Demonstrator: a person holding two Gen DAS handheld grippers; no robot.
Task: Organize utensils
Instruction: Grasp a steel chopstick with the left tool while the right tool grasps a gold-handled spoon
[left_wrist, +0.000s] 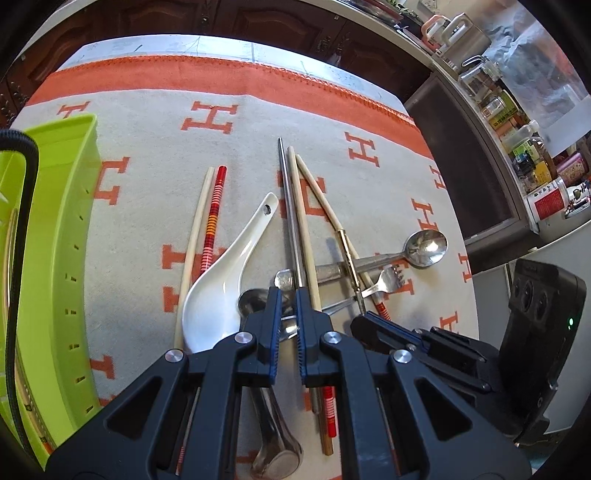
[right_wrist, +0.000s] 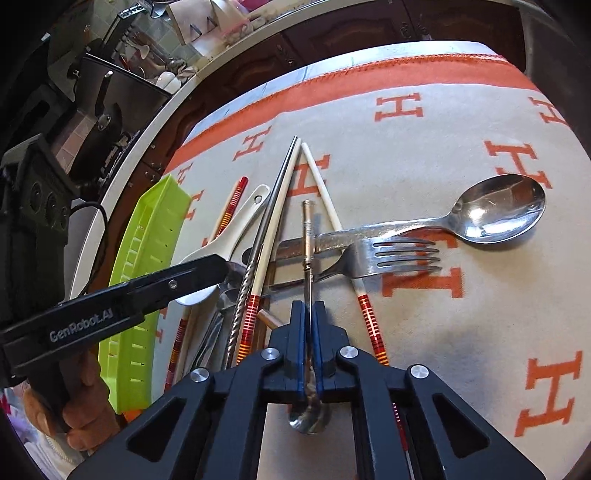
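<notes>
Clamped the right fingers (right_wrist: 297, 325) shut on the stem of a slim long-handled steel spoon (right_wrist: 307, 229), probably because its place atop the tangle on the cloth-covered desk (right_wrist: 461, 332) made it easiest to lift. Held the left fingers (left_wrist: 271, 306) nearly together over the heap, nothing plainly pinched. Set a lime-green slotted plastic tray (left_wrist: 55, 221) just beside the heap, presumably as destination. Counted five chopsticks (left_wrist: 301, 221), at least three steel spoons, one white ceramic soup spoon (left_wrist: 221, 288), one steel fork (right_wrist: 399, 254).
</notes>
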